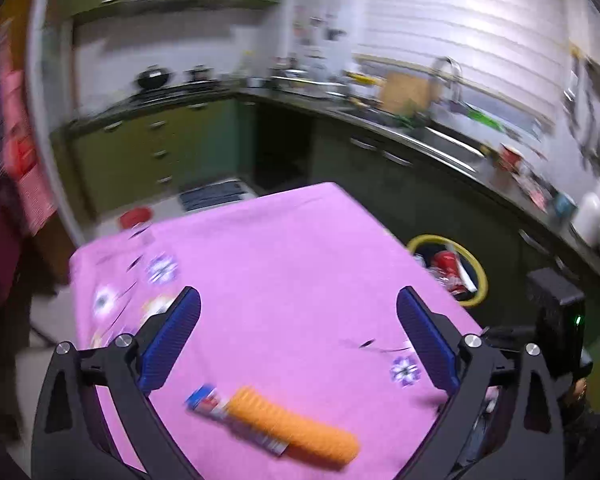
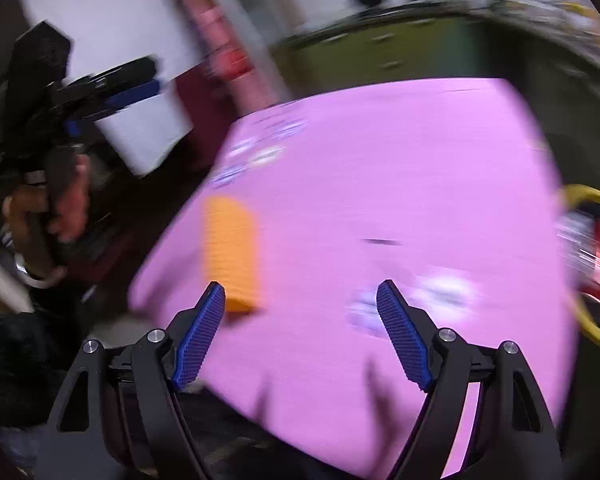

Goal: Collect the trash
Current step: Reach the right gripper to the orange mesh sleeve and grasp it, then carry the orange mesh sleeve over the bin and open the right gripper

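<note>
On my left wrist feed, going from nine o'clock across, I count one table under one pink cloth (image 1: 284,264), printed with several small flower motifs, too blurred to count exactly. My left gripper (image 1: 298,304) has its two blue-padded fingers spread wide, with nothing between them. At six o'clock, just below the gripper's gap, lies one orange ribbed piece of trash (image 1: 296,428) flat on the cloth, with one printed wrapper (image 1: 220,404) touching its left end; whether they are one item I cannot tell. At three o'clock, beside the table's right edge and lower than it, stands one yellow-rimmed bin (image 1: 480,276) holding red and white rubbish. The other gripper's black body shows at four o'clock.

On my right wrist feed, the other rig hangs at nine o'clock. The same orange ribbed piece (image 2: 232,252) sits near the cloth's (image 2: 380,180) left edge, at about ten o'clock from my right gripper (image 2: 300,296), just beyond its left fingertip. That gripper is also opened wide and carries nothing. The bin's (image 2: 588,196) yellow rim shows at three o'clock.
</note>
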`<move>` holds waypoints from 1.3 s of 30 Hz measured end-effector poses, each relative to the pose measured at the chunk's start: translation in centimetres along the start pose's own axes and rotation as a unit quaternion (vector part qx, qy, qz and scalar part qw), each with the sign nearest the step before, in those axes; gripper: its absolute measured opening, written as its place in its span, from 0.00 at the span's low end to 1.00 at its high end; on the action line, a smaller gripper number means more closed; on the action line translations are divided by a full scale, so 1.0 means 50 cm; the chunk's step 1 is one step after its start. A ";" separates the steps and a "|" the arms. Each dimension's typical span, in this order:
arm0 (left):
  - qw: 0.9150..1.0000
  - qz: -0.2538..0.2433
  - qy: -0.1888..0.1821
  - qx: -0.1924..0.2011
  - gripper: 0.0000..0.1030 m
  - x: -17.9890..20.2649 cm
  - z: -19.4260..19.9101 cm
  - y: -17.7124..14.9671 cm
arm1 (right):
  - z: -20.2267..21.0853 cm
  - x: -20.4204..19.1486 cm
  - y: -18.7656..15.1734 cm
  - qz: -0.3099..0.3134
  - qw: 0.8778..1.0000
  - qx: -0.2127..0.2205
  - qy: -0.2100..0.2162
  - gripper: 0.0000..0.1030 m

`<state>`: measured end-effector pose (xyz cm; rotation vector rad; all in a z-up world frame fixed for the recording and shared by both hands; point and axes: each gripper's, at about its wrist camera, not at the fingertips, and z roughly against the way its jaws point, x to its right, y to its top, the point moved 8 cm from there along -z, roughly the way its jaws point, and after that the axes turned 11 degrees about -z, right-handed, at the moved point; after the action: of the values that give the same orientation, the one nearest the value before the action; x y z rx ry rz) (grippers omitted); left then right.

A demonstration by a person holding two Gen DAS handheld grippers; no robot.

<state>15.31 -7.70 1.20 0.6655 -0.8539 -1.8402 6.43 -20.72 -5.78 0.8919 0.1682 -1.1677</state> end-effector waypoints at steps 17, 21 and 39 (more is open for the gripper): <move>0.992 0.109 0.057 -0.042 0.92 -0.133 0.021 -0.205 | -0.235 -0.090 -0.053 0.107 0.987 -0.083 -0.082 0.18; 0.992 0.104 0.053 -0.042 0.92 -0.122 0.016 -0.203 | -0.173 -0.072 -0.026 0.093 0.991 -0.051 -0.076 0.14; 0.995 0.085 0.023 -0.055 0.93 -0.064 -0.034 -0.191 | 0.312 0.506 0.051 -0.181 0.919 0.152 -0.316 0.15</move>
<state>12.70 -2.44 -7.17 0.5460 -0.7499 -1.6986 14.31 -49.40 -8.00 0.7194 -0.4043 -1.8092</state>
